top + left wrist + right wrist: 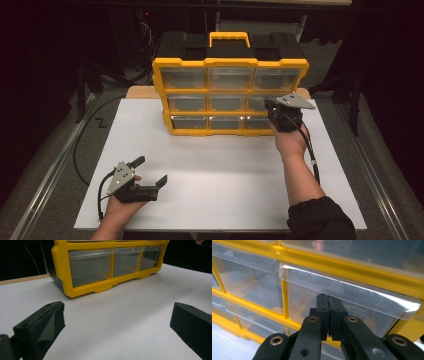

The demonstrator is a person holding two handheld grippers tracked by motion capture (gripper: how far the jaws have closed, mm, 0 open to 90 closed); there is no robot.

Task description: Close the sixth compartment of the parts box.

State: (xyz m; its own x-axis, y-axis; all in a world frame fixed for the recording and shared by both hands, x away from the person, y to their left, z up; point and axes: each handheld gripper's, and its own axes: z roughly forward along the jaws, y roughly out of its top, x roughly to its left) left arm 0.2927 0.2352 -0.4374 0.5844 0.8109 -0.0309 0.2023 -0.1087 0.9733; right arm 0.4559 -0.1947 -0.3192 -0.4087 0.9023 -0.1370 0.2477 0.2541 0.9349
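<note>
The right gripper, jaws pressed flat together with nothing between them, sits with its tips tucked just under the clear pull lip of the middle-row right drawer of a yellow-and-black parts organizer, which stands at the far middle of a white table. In the high view the person's right hand holds that gripper against the cabinet's right column. The drawer looks fully seated in its bay.

The likely next move is a hooking pull on the lip, and that is where trouble lies. The closed tips catch only a thin, slick edge of plastic; a pull angled downward could let them slide off. The cabinet stands free on the table, so a hard tug might drag or tip the whole unit toward the near edge rather than slide the drawer out.

At the near left, the left gripper rests low by the table's near edge, jaws spread wide and empty, well apart from the cabinet and bracing nothing.
</note>
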